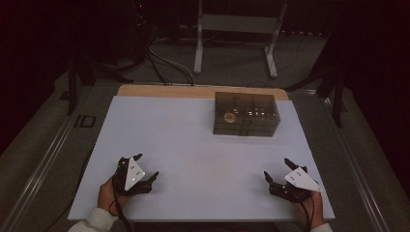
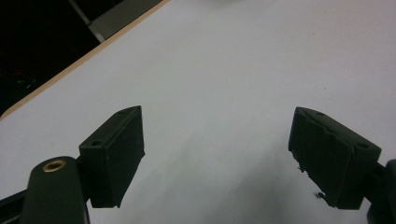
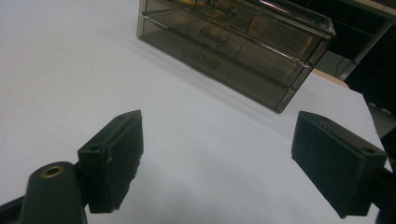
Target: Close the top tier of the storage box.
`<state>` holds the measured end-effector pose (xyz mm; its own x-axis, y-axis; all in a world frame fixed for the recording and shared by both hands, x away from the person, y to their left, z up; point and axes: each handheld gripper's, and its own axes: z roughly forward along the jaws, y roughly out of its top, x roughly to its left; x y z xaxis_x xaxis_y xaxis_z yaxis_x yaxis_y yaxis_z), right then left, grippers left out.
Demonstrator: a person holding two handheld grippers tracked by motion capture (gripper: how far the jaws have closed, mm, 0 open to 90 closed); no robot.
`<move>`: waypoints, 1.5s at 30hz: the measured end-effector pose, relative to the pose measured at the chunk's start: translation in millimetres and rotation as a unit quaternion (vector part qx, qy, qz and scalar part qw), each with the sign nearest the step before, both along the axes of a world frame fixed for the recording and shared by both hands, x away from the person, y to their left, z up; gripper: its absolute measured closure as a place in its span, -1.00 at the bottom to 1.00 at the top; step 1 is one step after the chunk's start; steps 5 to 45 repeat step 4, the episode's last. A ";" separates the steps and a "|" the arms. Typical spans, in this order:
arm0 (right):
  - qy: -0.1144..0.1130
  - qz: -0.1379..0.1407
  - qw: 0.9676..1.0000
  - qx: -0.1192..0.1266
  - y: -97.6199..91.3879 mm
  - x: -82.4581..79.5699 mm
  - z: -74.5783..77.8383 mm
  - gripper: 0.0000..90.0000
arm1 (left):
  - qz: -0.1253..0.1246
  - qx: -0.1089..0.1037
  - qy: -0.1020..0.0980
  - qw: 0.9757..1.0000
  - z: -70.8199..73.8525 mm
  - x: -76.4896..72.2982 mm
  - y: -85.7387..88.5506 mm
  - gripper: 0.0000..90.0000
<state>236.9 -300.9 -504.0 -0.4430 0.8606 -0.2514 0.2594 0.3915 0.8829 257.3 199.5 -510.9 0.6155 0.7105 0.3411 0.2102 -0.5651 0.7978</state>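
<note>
The drawer box (image 1: pixel 246 114) sits toward the far right of the tabletop (image 1: pixel 183 145), well apart from both my claws. It is smoky, see-through plastic, wider than tall, with rows of small drawers and little metal handles on the front (image 3: pixel 233 44); something yellowish shows through its top in the high view. My right claw (image 1: pixel 278 170) rests near the front right edge, jaws spread wide and holding nothing. My left claw (image 1: pixel 145 166) rests near the front left, equally wide open and empty over bare white surface.
</note>
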 end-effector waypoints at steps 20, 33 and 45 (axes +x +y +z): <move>0.005 0.003 1.000 0.001 -0.3 0.8 -0.7 -0.60 | 0.002 -0.001 -0.001 1.000 0.8 0.6 0.3 -0.56; 0.005 0.003 1.000 0.001 -0.3 0.8 -0.7 -0.60 | 0.002 -0.001 -0.001 1.000 0.8 0.6 0.3 -0.56; 0.005 0.003 1.000 0.001 -0.3 0.8 -0.7 -0.60 | 0.002 -0.001 -0.001 1.000 0.8 0.6 0.3 -0.56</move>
